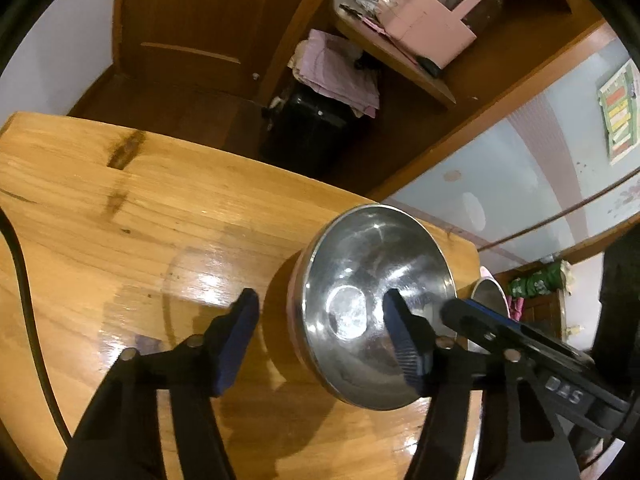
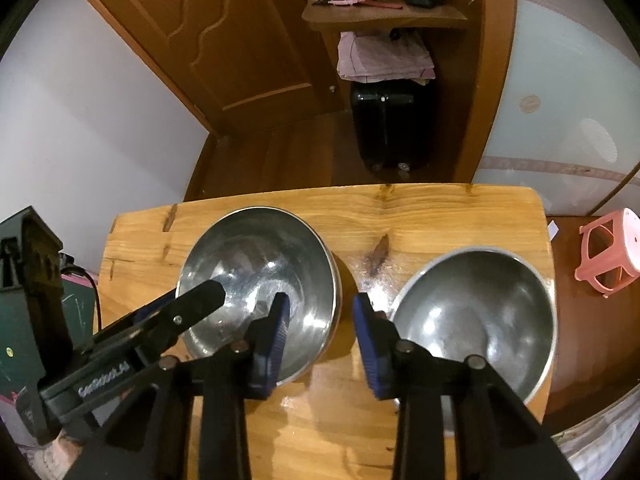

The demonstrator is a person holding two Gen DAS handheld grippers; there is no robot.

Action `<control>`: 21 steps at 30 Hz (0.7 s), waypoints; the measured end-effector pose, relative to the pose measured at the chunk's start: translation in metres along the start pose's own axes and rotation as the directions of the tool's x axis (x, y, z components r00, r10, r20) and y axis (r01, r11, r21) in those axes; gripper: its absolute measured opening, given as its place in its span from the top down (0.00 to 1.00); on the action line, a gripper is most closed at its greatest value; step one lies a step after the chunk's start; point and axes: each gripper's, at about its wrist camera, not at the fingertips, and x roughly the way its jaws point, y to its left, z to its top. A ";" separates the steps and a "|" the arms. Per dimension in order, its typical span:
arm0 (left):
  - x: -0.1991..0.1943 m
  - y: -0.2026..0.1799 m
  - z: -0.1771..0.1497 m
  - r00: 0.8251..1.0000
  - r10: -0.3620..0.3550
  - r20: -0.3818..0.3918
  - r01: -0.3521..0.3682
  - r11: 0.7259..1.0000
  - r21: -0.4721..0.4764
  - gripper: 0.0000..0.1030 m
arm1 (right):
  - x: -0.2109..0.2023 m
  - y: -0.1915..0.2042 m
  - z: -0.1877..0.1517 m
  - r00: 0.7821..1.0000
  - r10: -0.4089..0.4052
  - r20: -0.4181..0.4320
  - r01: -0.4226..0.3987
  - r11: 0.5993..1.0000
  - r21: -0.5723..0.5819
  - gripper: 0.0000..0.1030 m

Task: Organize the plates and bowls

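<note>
Here, two steel bowls sat upright, mouths up, on the wooden table (image 2: 432, 208): left bowl (image 2: 260, 280) mid-table, right bowl (image 2: 480, 316) hard against the right edge. Bare board lay between them. Left gripper (image 1: 320, 320) gaped wide astride the left bowl's rim; right gripper (image 2: 322, 320) gaped, holding nothing.

- Warm, moderately dim indoor light is seen in both views.
- Bright glare is thrown from above onto the glossy wooden table top (image 1: 168, 240) and inside the shiny steel bowl (image 2: 260, 276).
- Soft shadows are cast beside the bowl.
- Straight edges are bent by fisheye distortion; black vignetting is seen in the corners.
- Slight blur is noted overall.
</note>
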 end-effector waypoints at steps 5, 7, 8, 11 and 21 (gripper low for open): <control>0.006 0.003 -0.001 1.000 -0.011 -0.022 0.011 1.000 0.003 0.59 | 0.017 0.004 0.004 0.999 -0.038 -0.026 0.038 0.999 -0.017 0.81; 0.011 0.003 0.000 0.999 -0.017 -0.044 0.018 1.000 0.008 0.65 | 0.021 0.004 0.003 0.998 -0.057 -0.035 0.057 0.998 -0.024 0.86; 0.012 0.003 0.000 0.999 -0.008 -0.046 0.008 1.000 0.015 0.70 | 0.023 0.004 0.003 0.996 -0.074 -0.039 0.073 0.997 -0.027 0.87; 0.014 0.007 0.001 0.999 0.011 -0.054 -0.010 1.000 0.009 0.84 | 0.025 0.003 0.000 0.994 -0.099 -0.037 0.098 0.995 -0.034 0.91; -0.011 0.004 -0.007 0.993 0.053 -0.104 -0.049 0.998 0.037 0.89 | 0.003 0.015 -0.016 0.992 -0.118 -0.041 0.116 0.992 -0.056 0.92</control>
